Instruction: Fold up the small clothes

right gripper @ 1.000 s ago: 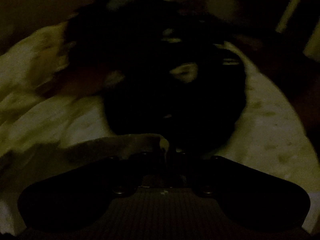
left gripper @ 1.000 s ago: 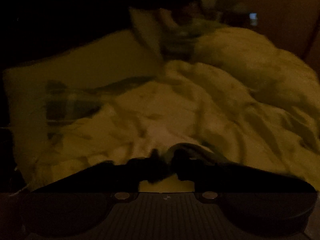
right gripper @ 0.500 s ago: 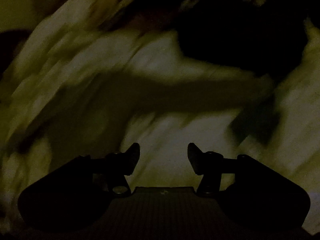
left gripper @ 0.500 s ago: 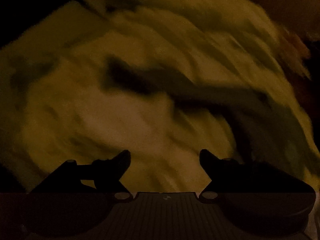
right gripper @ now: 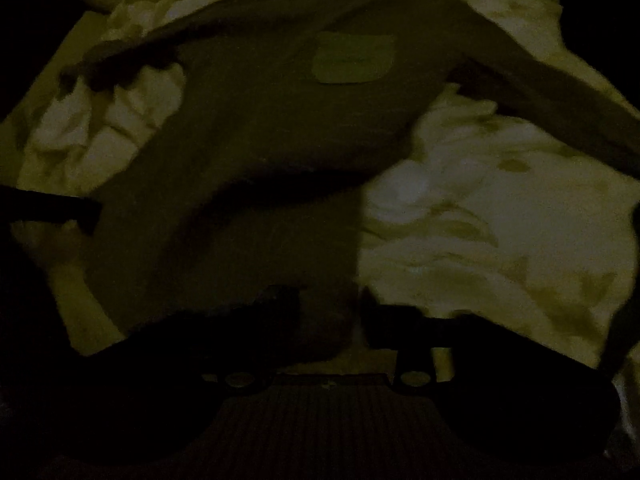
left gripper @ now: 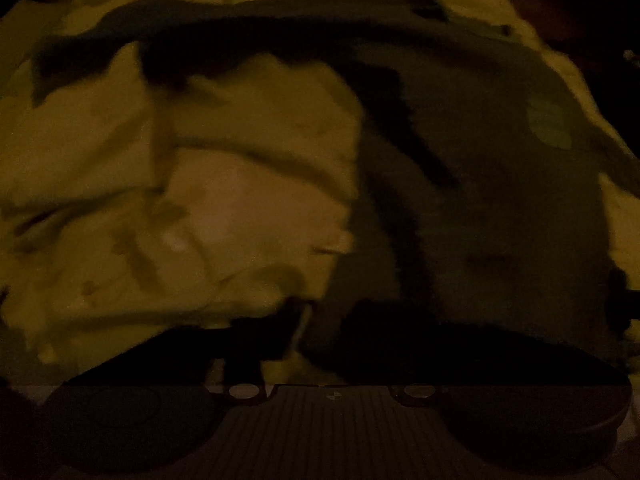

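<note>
A dark long-sleeved shirt [right gripper: 260, 120] lies front-up on rumpled pale bedding [right gripper: 480, 220], sleeves spread, a pale patch [right gripper: 352, 58] on its chest. My right gripper [right gripper: 330, 304] points down at the shirt's near hem; its jaws are closing and the hem fills the gap between them. In the left wrist view the same shirt [left gripper: 480, 200] runs from bottom centre up to the right, one sleeve stretched across the top. My left gripper [left gripper: 328, 316] stands over the hem's left corner, jaws closing, with cloth between them and room left at the sides.
The scene is very dim. Creased bedding [left gripper: 200, 200] surrounds the shirt on all sides. A dark bar [right gripper: 48, 204] reaches in from the left edge of the right wrist view onto the shirt's side. Beyond the bedding's edges everything is black.
Both grippers let go of the cloth they held, opened wide, and swung down toward the bed. Now the shirt lies spread out and both sets of jaws have narrowed over its near hem.
</note>
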Demonstrator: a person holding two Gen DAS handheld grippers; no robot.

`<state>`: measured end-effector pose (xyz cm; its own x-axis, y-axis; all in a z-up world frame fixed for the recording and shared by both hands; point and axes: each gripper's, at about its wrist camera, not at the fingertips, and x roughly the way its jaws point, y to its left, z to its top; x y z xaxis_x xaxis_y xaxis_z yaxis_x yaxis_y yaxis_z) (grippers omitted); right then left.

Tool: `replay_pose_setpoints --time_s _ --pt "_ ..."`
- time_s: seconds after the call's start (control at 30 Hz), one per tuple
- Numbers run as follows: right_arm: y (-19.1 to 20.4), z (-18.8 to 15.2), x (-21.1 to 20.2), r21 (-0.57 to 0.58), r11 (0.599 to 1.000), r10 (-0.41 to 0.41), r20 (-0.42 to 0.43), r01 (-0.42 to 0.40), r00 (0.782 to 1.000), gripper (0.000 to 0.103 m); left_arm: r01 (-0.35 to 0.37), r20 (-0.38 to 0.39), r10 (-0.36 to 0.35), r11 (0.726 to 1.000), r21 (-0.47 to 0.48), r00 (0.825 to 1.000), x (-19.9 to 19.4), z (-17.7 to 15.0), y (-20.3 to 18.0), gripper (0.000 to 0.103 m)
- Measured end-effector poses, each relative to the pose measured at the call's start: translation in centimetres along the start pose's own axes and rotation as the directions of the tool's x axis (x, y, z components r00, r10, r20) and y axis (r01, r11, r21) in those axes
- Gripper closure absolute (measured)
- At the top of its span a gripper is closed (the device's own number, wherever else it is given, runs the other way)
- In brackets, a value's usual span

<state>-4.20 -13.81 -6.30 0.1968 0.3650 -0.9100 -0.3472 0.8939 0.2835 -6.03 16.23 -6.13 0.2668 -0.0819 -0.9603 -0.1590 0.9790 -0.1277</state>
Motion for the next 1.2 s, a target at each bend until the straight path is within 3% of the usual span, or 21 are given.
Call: replay_pose_setpoints --time_s 0.03,0.13,0.27,0.4,0.53,0.67,0.83,1.0,1.03,1.07,1.13,1.2 --pt "-0.1 0.0 -0.7 0.025 1.000 0.015 0.008 -0.016 1.000 0.090 0.027 0.000 -0.027 1.000 0.002 1.000 -0.4 0.1 -0.2 0.029" --pt "-0.7 0.4 -3.0 0.125 0.991 0.052 0.037 -0.056 0.998 0.091 0.059 0.075 -0.055 0.997 -0.045 0.996 -3.4 0.4 0.1 0.036" --pt "-2.7 0.5 -7.8 0.269 0.952 0.118 0.115 -0.145 0.986 0.091 0.123 0.173 -0.094 0.978 -0.166 0.981 -8.5 0.5 2.1 0.036" --pt "-3.6 0.6 -12.5 0.316 0.928 0.148 0.178 -0.199 0.973 0.091 0.153 0.234 -0.099 0.962 -0.224 0.967 -12.6 -0.1 4.1 0.036" --pt "-3.4 0.2 -13.9 0.314 0.926 0.164 0.166 -0.210 0.972 0.091 0.152 0.200 -0.103 0.957 -0.246 0.974 -12.6 -1.5 4.3 0.037" --pt "-2.3 -1.1 -12.2 0.291 0.944 0.140 0.075 -0.156 0.987 0.092 0.113 0.136 -0.079 0.958 -0.264 0.988 -10.3 -3.1 4.0 0.038" --pt "-1.2 -3.2 -8.4 0.281 0.957 0.084 -0.034 -0.071 0.996 0.094 0.004 0.022 0.002 0.962 -0.273 1.000 -6.7 -5.4 4.2 0.042" --pt "-1.1 -4.5 -5.2 0.270 0.963 0.034 -0.097 -0.007 0.995 0.094 -0.083 -0.070 0.067 0.964 -0.253 0.995 -3.9 -7.3 5.0 0.046" --pt "-1.2 -4.6 -4.8 0.267 0.964 0.019 -0.106 0.010 0.994 0.094 -0.094 -0.078 0.077 0.964 -0.250 0.994 -3.7 -7.4 5.1 0.024" --pt "-1.3 -4.8 -4.5 0.264 0.964 0.010 -0.110 0.020 0.994 0.094 -0.107 -0.079 0.090 0.962 -0.250 0.993 -3.8 -7.5 5.2 0.016" --pt "-2.0 -4.9 -4.0 0.292 0.956 0.009 -0.117 0.026 0.993 0.088 -0.128 -0.063 0.116 0.960 -0.249 0.991 -4.3 -7.4 5.2 0.001" --pt "-2.9 -5.2 -3.7 0.344 0.939 0.021 -0.121 0.022 0.992 0.085 -0.146 -0.045 0.139 0.962 -0.232 0.989 -5.0 -7.1 5.0 0.000"
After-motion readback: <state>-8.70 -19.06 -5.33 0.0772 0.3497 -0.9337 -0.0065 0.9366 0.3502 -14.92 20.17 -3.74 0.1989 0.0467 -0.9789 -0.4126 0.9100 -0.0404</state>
